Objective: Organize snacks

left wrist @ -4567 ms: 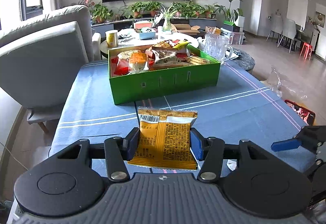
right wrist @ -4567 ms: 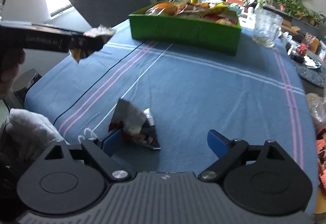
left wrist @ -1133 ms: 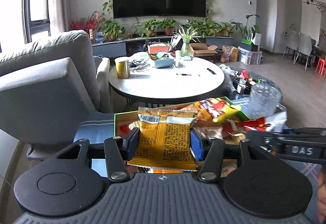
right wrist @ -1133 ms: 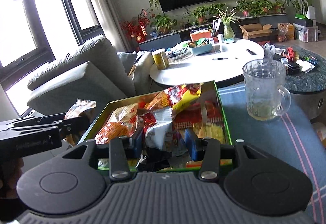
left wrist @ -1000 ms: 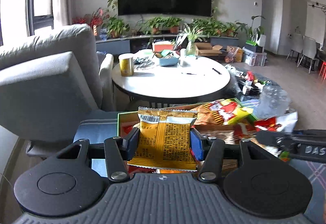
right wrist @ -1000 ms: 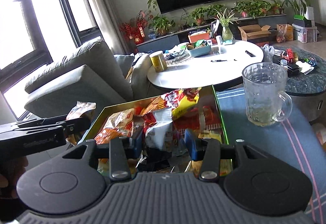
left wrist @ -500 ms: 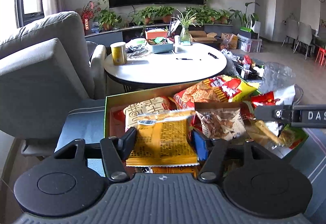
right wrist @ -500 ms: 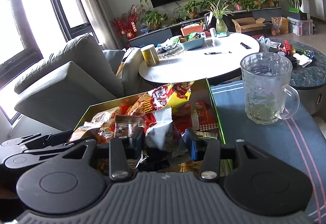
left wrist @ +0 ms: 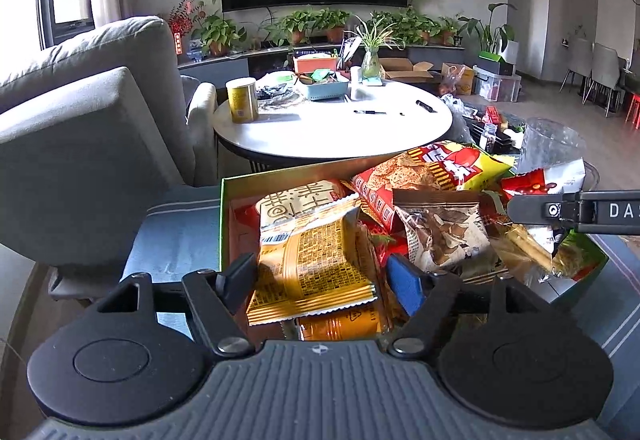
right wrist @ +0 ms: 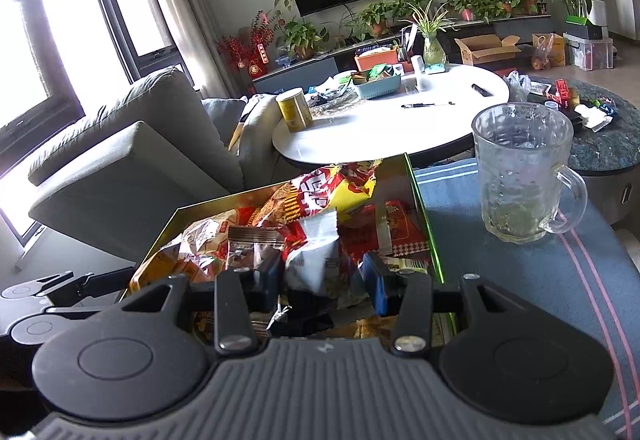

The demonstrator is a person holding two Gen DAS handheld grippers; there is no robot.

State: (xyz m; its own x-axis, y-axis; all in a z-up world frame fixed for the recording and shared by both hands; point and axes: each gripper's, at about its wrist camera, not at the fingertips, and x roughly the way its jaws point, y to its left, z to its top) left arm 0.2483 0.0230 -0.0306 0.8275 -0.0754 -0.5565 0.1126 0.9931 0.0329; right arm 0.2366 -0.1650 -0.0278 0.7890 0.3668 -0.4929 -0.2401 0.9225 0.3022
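Note:
A green box (left wrist: pixel 224 224) full of snack packets stands on the blue tablecloth. My left gripper (left wrist: pixel 320 280) is open over the box's left part; the yellow-orange packet (left wrist: pixel 316 272) lies loose between its fingers on the pile. My right gripper (right wrist: pixel 320 280) is over the box's right part (right wrist: pixel 420 199), its fingers spread slightly with the white and red packet (right wrist: pixel 316 260) between them, sagging onto the pile. The right gripper's side (left wrist: pixel 576 209) shows in the left wrist view, and the left gripper's side (right wrist: pixel 60 292) in the right wrist view.
A glass mug (right wrist: pixel 520 175) stands on the cloth right of the box. A grey armchair (left wrist: pixel 80 143) is close on the left. A round white table (left wrist: pixel 332 127) with a yellow can (left wrist: pixel 242 99) stands behind the box.
Both grippers carried their packets from above the tablecloth to over the box and lowered. The left gripper opened and the yellow-orange packet dropped onto the pile. The right gripper's fingers have spread a little.

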